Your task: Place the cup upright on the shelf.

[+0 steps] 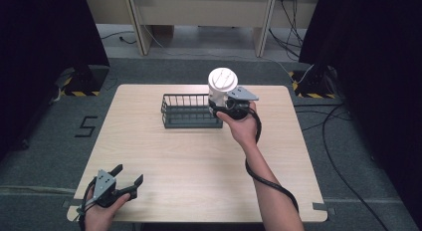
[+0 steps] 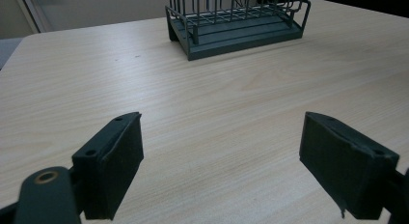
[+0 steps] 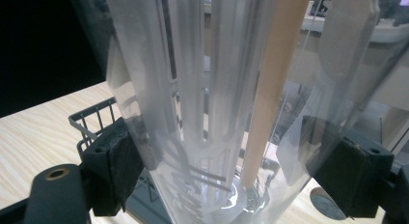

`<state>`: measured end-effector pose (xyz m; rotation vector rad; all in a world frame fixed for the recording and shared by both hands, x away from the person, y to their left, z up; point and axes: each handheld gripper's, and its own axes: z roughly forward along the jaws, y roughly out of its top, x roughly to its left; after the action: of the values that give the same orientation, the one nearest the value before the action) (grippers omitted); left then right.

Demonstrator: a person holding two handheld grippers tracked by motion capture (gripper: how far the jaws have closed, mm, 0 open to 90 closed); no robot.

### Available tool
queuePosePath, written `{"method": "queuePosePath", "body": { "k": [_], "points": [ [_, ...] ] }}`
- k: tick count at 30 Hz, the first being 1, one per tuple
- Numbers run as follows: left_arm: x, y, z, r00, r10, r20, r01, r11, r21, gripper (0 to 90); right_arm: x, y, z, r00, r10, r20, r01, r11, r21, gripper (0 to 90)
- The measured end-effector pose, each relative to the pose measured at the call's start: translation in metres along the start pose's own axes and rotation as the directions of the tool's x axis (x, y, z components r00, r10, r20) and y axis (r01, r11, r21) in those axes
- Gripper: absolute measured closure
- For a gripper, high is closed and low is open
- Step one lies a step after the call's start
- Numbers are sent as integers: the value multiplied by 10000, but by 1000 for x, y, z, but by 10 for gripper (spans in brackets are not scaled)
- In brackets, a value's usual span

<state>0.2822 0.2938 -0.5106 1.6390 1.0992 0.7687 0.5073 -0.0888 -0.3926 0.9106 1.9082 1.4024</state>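
The right gripper [image 1: 222, 105] has its two black jaws closed against the sides of a clear plastic cup [image 1: 220, 89] with a white lid, holding it upright just above the right end of the dark wire basket [image 1: 186, 111]. At about seven o'clock from the basket, well apart at the near table [image 1: 199, 166] corner, the left gripper [image 1: 130, 176] rests with jaws spread wide, holding nothing

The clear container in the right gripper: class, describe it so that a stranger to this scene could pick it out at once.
Start at the pale wooden table and find the dark wire basket near its far edge. At the basket's right end, the right gripper clamps a clear container. It stands upright and see-through, with a round white lid, unlike the low dark basket.
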Motion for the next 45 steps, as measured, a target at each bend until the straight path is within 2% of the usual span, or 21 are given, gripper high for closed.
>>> {"method": "queuePosePath", "body": {
  "k": [11, 27, 39, 45],
  "points": [
    [1, 0, 0, 10000, -32, 15, 32, 10000, -7, 149, -1, 9, 16, 9999, 107, 13, -107, 9999, -7, 190],
    [1, -1, 0, 10000, -67, 42, 67, 10000, -10, 150, -3, 8, 43, 9994, 356, 13, -356, 9986, 381, 190],
    [1, -1, 0, 9999, -82, 68, 83, 10000, -19, 150, 1, 11, 62, 9995, 310, -47, -307, 9977, 606, 190],
    [1, -1, 0, 9999, -95, 67, 95, 10000, -23, 150, 3, 9, 72, 9987, 507, -86, -500, 9963, 697, 189]
  ]
}}
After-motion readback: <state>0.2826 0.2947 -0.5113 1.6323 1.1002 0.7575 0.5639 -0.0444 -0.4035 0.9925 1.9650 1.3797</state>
